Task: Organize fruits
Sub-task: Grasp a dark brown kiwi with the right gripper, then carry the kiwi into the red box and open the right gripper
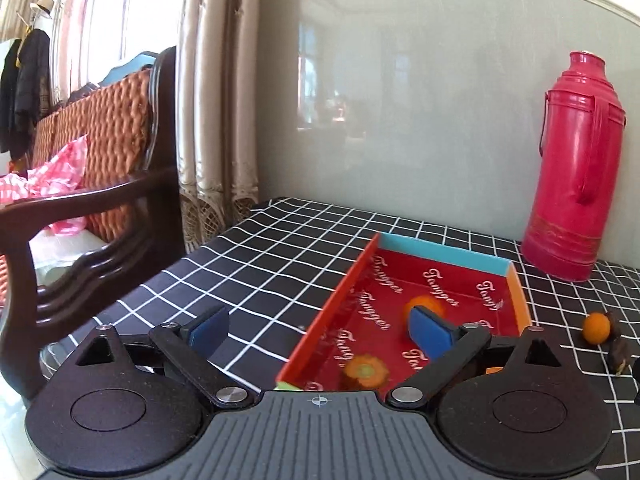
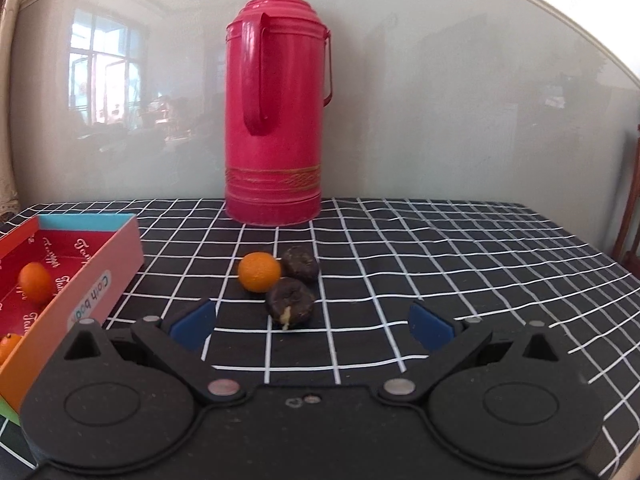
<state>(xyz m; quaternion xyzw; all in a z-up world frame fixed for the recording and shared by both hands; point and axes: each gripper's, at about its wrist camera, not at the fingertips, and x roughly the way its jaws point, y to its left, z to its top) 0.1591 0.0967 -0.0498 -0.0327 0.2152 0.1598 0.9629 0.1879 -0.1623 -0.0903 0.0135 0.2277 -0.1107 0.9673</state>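
A shallow red box [image 1: 516, 284] with blue and orange walls lies on the checked cloth; it also shows at the left of the right wrist view [image 2: 120, 276]. Two oranges lie in it [image 1: 430, 304] [image 1: 366, 370]. A third orange [image 2: 259, 272] sits on the cloth beside two dark shrivelled fruits [image 2: 300, 264] [image 2: 290, 307]. My left gripper [image 1: 320, 330] is open and empty over the box's left wall. My right gripper [image 2: 312, 326] is open and empty, just short of the nearer dark fruit.
A tall red thermos [image 2: 276, 120] stands at the back of the table against a glossy grey wall. A dark wooden chair with a woven orange cushion [image 1: 100, 152] stands left of the table. Curtains [image 1: 212, 100] hang behind it.
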